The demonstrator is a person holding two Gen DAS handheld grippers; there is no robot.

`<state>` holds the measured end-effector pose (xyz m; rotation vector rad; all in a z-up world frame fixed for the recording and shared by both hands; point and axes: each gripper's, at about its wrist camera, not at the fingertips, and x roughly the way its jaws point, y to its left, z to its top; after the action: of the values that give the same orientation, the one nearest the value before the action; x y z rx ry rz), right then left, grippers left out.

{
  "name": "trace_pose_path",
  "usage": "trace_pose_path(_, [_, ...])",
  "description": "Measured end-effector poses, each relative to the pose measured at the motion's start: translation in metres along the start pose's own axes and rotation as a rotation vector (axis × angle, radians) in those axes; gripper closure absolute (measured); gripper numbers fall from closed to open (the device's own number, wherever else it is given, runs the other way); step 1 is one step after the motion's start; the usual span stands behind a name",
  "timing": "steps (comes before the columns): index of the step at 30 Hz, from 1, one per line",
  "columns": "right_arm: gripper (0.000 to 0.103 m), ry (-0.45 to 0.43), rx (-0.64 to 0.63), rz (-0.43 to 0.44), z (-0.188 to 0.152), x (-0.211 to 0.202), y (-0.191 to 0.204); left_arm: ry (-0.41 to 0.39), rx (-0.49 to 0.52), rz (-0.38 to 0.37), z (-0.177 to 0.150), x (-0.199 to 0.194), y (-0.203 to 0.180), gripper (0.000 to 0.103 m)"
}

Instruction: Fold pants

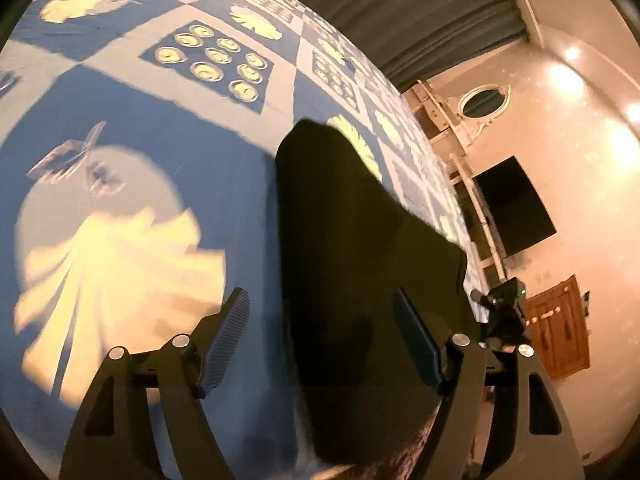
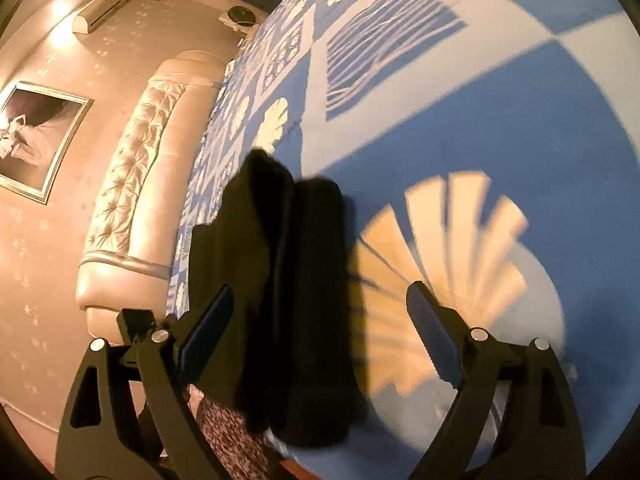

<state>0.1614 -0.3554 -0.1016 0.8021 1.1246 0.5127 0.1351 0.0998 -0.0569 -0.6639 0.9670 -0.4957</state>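
Observation:
The black pants point(image 1: 344, 264) lie on a blue patterned bedspread point(image 1: 168, 128), folded into a thick stack. My left gripper point(image 1: 322, 320) is open above the near end of the pants, holding nothing. In the right wrist view the pants point(image 2: 288, 280) show as two folded layers side by side near the bed's edge. My right gripper point(image 2: 320, 312) is open above them, empty. The other gripper point(image 1: 502, 312) shows at the pants' far right edge in the left wrist view.
The bedspread point(image 2: 480, 100) covers a wide bed with leaf and square prints. A tufted headboard point(image 2: 136, 200) stands at the left. A wall with a dark screen point(image 1: 516, 204) and a wooden cabinet point(image 1: 560, 328) is beyond the bed's edge.

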Motion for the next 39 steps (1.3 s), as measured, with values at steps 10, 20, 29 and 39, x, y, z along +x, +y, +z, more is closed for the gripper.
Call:
trace_pose_path(10, [0.012, 0.038, -0.009, 0.072, 0.034, 0.042, 0.017, 0.037, -0.072, -0.049, 0.051, 0.054, 0.011, 0.03])
trace_pose_path(20, [0.055, 0.065, -0.016, 0.062, 0.031, 0.055, 0.017, 0.058, 0.05, 0.069, 0.046, 0.059, 0.003, 0.061])
trace_pose_path(29, [0.065, 0.022, -0.018, 0.1, 0.026, 0.053, 0.018, 0.061, 0.159, 0.186, 0.054, 0.062, -0.016, 0.064])
trace_pose_path(39, [0.068, -0.005, -0.024, 0.109, 0.026, 0.06, 0.026, 0.041, 0.166, 0.224, 0.068, 0.063, -0.019, 0.065])
